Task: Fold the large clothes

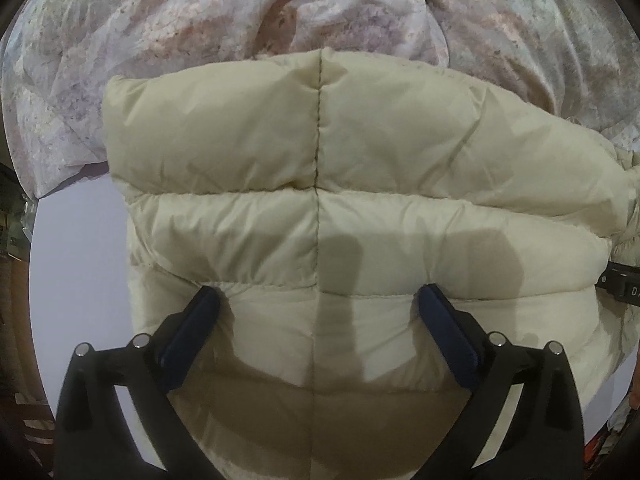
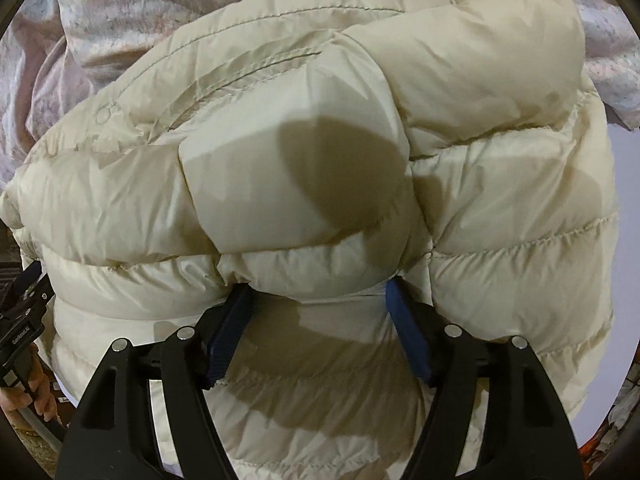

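Observation:
A cream quilted puffer jacket [image 1: 360, 168] lies bunched on a white table [image 1: 80, 248]. In the left wrist view my left gripper [image 1: 320, 300] is open, its blue-padded fingers [image 1: 192, 328] spread wide and pressed onto the jacket's surface with nothing pinched between them. In the right wrist view the same jacket [image 2: 280, 180] fills the frame, folded over on itself. My right gripper [image 2: 318, 292] is open too, its fingers [image 2: 404, 328] straddling a puffed fold of the jacket. The left gripper's body [image 2: 20, 312] shows at the left edge.
A crumpled pale floral cloth [image 1: 200, 40] lies beyond the jacket, across the far side of the table; it also shows in the right wrist view [image 2: 100, 32]. The table's rounded edge runs along the left [image 1: 38, 280]. The right gripper's body [image 1: 624, 286] shows at the right edge.

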